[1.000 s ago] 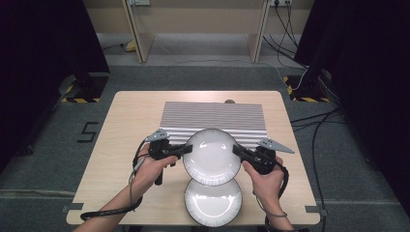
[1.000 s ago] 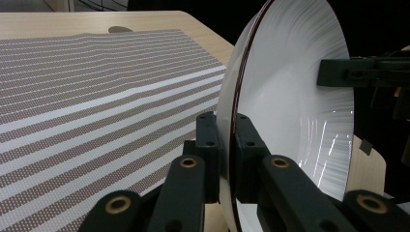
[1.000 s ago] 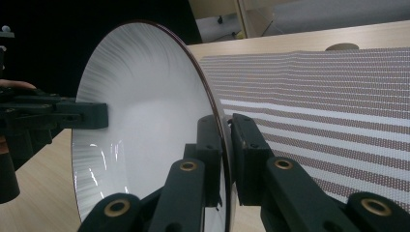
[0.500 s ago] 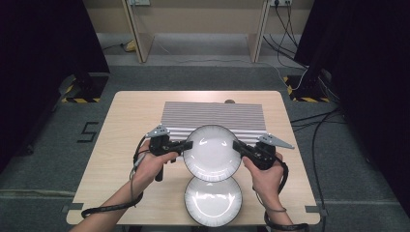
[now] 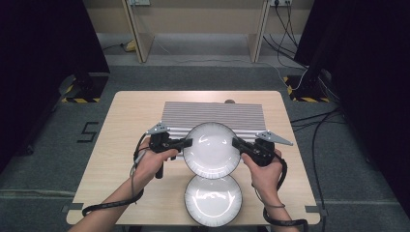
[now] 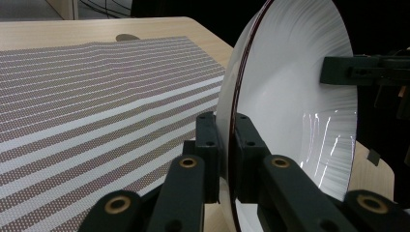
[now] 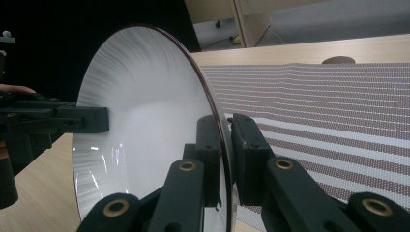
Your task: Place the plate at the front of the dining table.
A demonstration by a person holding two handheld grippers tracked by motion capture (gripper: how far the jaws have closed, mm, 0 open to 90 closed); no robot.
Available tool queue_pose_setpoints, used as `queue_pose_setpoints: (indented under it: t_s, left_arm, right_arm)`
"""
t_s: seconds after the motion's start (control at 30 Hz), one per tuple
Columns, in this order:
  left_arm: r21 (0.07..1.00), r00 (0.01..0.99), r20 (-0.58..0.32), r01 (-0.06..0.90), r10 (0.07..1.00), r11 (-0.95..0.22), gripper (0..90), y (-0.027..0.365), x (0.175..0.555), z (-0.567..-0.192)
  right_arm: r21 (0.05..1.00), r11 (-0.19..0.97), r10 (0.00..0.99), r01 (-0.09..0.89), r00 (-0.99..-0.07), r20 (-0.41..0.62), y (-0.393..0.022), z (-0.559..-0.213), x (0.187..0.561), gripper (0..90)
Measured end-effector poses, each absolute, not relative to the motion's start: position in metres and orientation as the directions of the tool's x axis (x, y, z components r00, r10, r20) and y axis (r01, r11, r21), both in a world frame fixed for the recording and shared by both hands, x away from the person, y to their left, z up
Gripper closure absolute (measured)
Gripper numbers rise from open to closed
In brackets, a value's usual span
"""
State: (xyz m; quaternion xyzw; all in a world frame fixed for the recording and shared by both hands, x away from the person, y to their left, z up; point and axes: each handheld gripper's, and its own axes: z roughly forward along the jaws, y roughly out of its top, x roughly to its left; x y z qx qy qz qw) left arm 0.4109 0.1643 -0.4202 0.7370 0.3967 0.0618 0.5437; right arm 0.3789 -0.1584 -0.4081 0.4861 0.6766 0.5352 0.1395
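A white plate with a dark rim [image 5: 211, 150] hangs above the table, gripped from both sides. My left gripper [image 5: 187, 143] is shut on its left rim, and my right gripper [image 5: 236, 142] is shut on its right rim. In the left gripper view the plate [image 6: 290, 96] stands edge-on between my jaws, with the left gripper [image 6: 226, 145] pinching the rim. The right gripper view shows the plate [image 7: 145, 125] the same way, its rim clamped by the right gripper [image 7: 223, 150]. A second white plate [image 5: 213, 199] lies flat on the table near the front edge, below the held one.
A striped grey and white mat [image 5: 212, 116] covers the far middle of the wooden table [image 5: 125, 130]. A small dark round mark [image 5: 229, 102] sits at the mat's far edge. Cables and dark stands lie on the floor around the table.
Both hands have carried the held plate a little farther from the person, off the lower plate and toward the striped mat. The grips have not changed.
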Motion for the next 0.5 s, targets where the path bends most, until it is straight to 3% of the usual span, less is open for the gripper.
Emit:
queue_pose_setpoints:
  t_s: [0.5]
  left_arm:
    - [0.855,0.677,-0.335,0.511,0.655,-0.091,82.9,0.163,0.423,-0.418]
  right_arm:
    - [0.863,-0.054,0.812,0.502,-0.482,0.331,-0.158,-0.406,0.39,82.3]
